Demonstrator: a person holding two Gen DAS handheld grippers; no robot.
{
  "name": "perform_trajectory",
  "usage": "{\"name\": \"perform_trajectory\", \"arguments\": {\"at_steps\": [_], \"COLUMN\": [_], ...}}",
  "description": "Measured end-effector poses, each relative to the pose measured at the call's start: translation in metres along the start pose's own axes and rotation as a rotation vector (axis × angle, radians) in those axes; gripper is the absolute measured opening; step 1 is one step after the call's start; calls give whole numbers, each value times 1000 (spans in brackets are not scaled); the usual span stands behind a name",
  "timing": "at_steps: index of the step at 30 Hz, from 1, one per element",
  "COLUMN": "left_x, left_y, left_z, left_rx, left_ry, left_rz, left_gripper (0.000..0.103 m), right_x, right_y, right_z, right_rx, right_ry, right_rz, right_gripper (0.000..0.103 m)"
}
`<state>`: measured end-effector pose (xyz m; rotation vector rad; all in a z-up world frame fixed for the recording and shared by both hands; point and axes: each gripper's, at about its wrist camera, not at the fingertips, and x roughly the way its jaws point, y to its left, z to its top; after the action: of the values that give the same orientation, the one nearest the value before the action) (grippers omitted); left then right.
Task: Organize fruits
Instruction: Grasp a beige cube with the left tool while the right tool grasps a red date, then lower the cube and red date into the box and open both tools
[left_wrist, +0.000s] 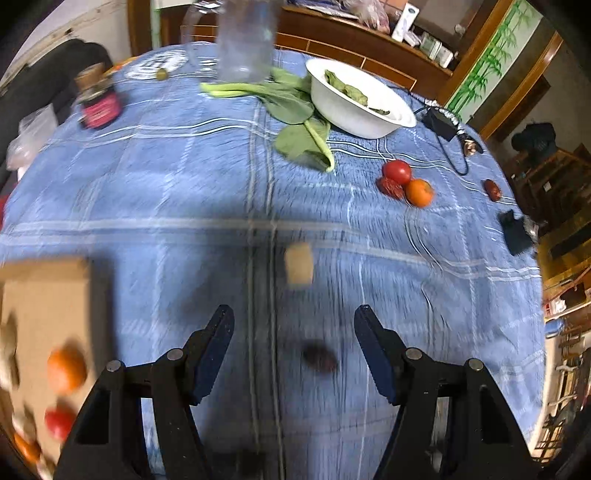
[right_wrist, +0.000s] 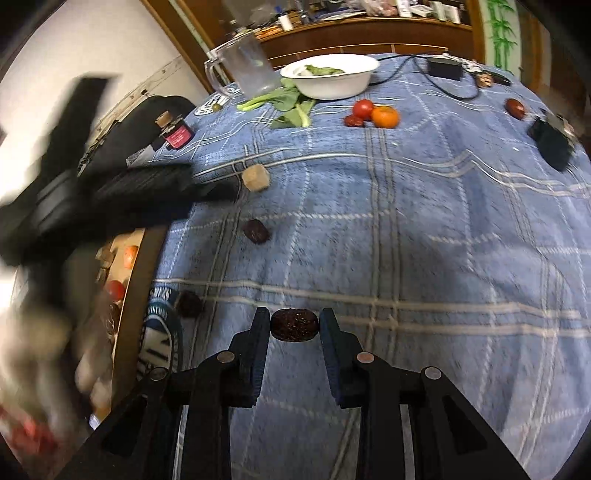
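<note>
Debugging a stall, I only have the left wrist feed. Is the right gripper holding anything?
Observer: Yes. The right gripper is shut on a dark wrinkled date, pinched between its pads above the blue cloth.
Operator: Any more dates near it?
Observer: Two lie loose on the cloth: one date by the box edge, another date farther up below a tan cube.
Operator: Can you see the left gripper from there?
Observer: Only as a blurred black shape at the left of the right wrist view, above the cardboard box; in its own view the left gripper stands open and empty.
</note>
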<state>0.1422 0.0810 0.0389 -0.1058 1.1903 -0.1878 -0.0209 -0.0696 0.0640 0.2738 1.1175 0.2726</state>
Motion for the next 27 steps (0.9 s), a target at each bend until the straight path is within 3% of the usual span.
{"name": "perform_trajectory", "arguments": {"at_steps": [5, 9, 16, 27], "left_x": [35, 35, 16, -73], "left_y": [-8, -14, -10, 26], "left_z": [16, 15, 3, -53], "left_rx": [50, 135, 147, 69], "left_ry": [27, -14, -44, -133], "left_rz": [43, 122, 77, -81], "left_gripper": [64, 17, 16, 16], "right_x": [-13, -26, -29, -16], "right_y": [-16, -27, -37, -3], "right_z": [-16, -19, -22, -15], "right_rx": [62, 112, 173, 140], "right_ry": [1, -39, -48, -31], "right_rz": [-66, -92, -96, -25], "right_gripper": [30, 30, 29, 30]}}
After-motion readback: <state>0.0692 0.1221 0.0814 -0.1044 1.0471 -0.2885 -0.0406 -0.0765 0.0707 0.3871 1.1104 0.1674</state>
